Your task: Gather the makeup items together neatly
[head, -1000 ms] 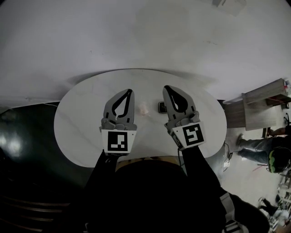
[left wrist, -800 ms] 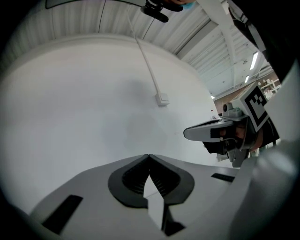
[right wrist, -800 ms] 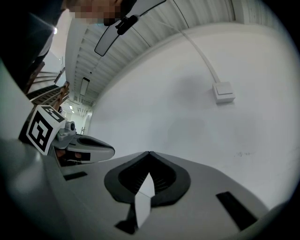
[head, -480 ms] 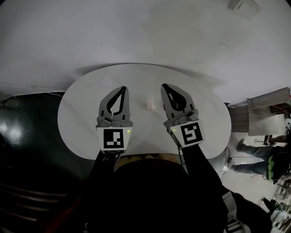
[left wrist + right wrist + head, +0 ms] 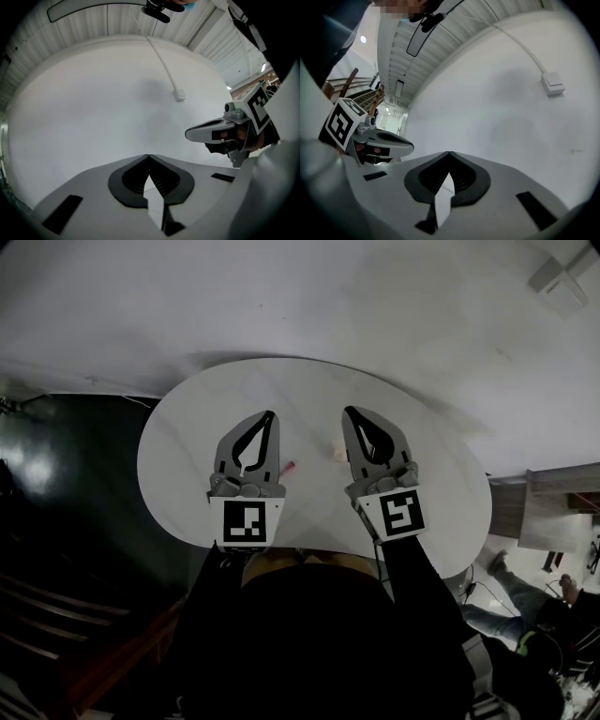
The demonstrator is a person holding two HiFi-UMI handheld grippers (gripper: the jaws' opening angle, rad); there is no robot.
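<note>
A white oval table lies below both grippers in the head view. On it, a small pink item shows between the grippers, and a pale peach item lies just left of the right gripper's jaws. My left gripper and right gripper hover side by side over the table, both shut and holding nothing. In the left gripper view the jaws meet at their tips and face a white wall, with the right gripper at the side. The right gripper view shows its closed jaws and the left gripper.
A white wall box with a cable sits on the wall beyond the table. Wooden furniture stands at the right, with a person's legs on the floor below it. Dark flooring and steps lie left of the table.
The head view has swung, so table and grippers sit slightly right and higher. A dark item left of the right gripper is no longer seen; a pink item now shows. Both grippers stay shut.
</note>
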